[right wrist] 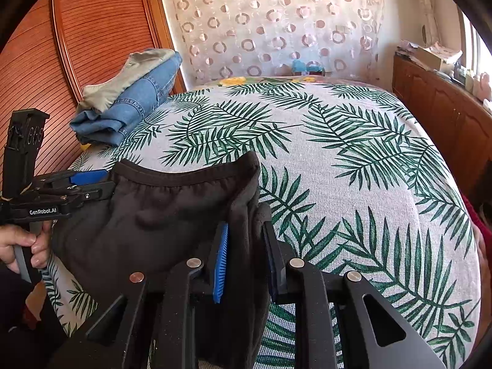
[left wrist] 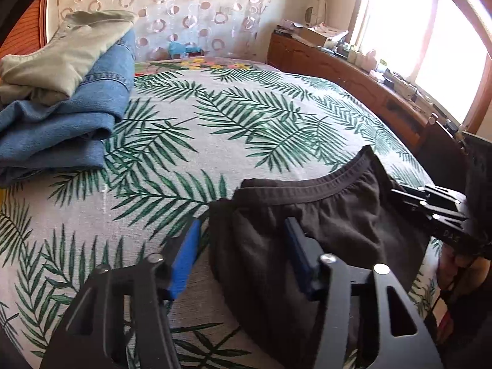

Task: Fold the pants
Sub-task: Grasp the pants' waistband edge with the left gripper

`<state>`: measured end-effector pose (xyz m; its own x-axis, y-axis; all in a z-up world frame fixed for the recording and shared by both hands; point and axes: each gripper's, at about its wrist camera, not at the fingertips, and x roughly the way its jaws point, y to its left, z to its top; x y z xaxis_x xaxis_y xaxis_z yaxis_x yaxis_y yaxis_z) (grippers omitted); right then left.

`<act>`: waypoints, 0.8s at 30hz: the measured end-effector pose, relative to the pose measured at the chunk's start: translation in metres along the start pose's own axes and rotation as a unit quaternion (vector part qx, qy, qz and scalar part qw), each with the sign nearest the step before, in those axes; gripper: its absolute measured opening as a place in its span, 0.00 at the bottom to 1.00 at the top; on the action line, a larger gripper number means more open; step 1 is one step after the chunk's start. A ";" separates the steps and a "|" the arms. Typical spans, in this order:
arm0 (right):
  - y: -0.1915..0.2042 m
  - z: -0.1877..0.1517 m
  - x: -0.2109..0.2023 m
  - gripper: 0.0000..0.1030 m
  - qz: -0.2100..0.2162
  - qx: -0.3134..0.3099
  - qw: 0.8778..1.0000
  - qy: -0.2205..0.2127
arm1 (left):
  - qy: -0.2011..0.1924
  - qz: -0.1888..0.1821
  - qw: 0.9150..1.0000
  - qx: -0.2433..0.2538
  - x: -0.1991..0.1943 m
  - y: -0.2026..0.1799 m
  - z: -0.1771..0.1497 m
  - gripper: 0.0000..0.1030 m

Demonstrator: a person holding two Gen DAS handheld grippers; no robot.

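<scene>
Dark brown pants [right wrist: 172,215] hang by the waistband between two grippers above the near edge of a palm-print bed [right wrist: 353,184], seemingly stretched to square them for folding. The right gripper [right wrist: 246,255] pinches the waistband's right end between nearly closed jaws, while the left gripper [left wrist: 240,246] straddles the left end, jaws wide apart. Folded jeans [left wrist: 77,117] wait far left.

Pants [right wrist: 160,215] legs below frame edge
</scene>
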<state>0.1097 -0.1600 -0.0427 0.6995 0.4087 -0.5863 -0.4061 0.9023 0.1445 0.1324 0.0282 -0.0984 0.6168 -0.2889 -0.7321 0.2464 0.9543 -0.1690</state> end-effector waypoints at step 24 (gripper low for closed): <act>0.010 0.005 0.001 0.19 -0.014 -0.016 1.000 0.013 | -0.019 -0.026 0.999 -0.005 -0.008 -0.005 -0.001 0.11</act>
<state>0.1092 -0.1500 -0.0374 0.6958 0.3793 -0.6099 -0.4050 0.9085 0.1029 0.1256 0.0263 -0.0919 0.6311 -0.3397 -0.6973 0.2715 0.9389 -0.2117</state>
